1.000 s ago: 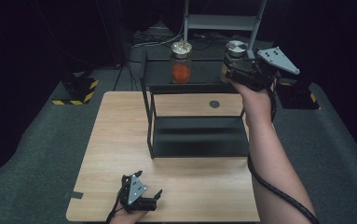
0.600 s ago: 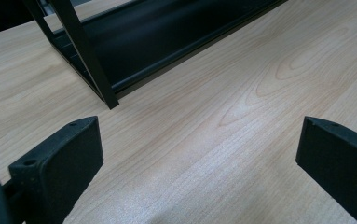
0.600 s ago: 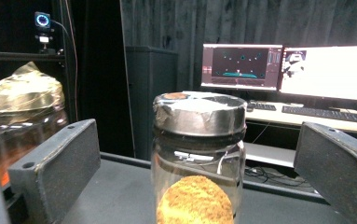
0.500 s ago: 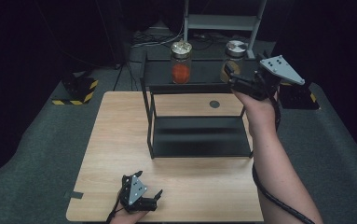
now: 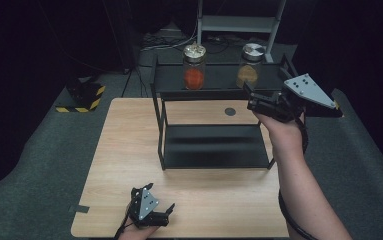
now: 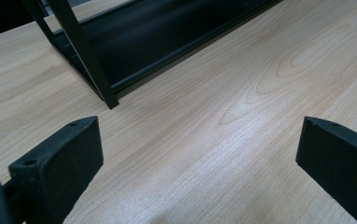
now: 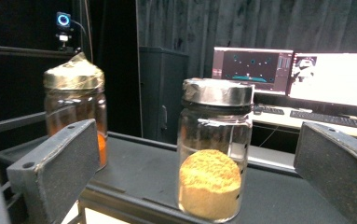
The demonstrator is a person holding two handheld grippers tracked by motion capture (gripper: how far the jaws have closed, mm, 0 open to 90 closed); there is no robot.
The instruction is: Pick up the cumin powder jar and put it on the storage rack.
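Observation:
A black two-tier rack stands on the wooden table. Two foil-capped glass jars rest on its top shelf: one with orange-red contents on the left, one with tan powder on the right. My right gripper hovers open just in front of the tan jar, apart from it. In the right gripper view that tan jar stands beyond the gripper, framed by its spread jaws, with the orange jar at left. My left gripper lies open near the table's front edge, empty, facing a rack leg.
A dark round mark sits on the table under the rack's top shelf. A black-and-yellow striped block lies on the floor at the left. Behind the rack stands a metal frame. Monitors and a keyboard glow in the background.
My right gripper was at the tan jar a second ago. It has since drawn back toward the person and lower, leaving the jar standing on the top shelf. The left gripper has stayed put.

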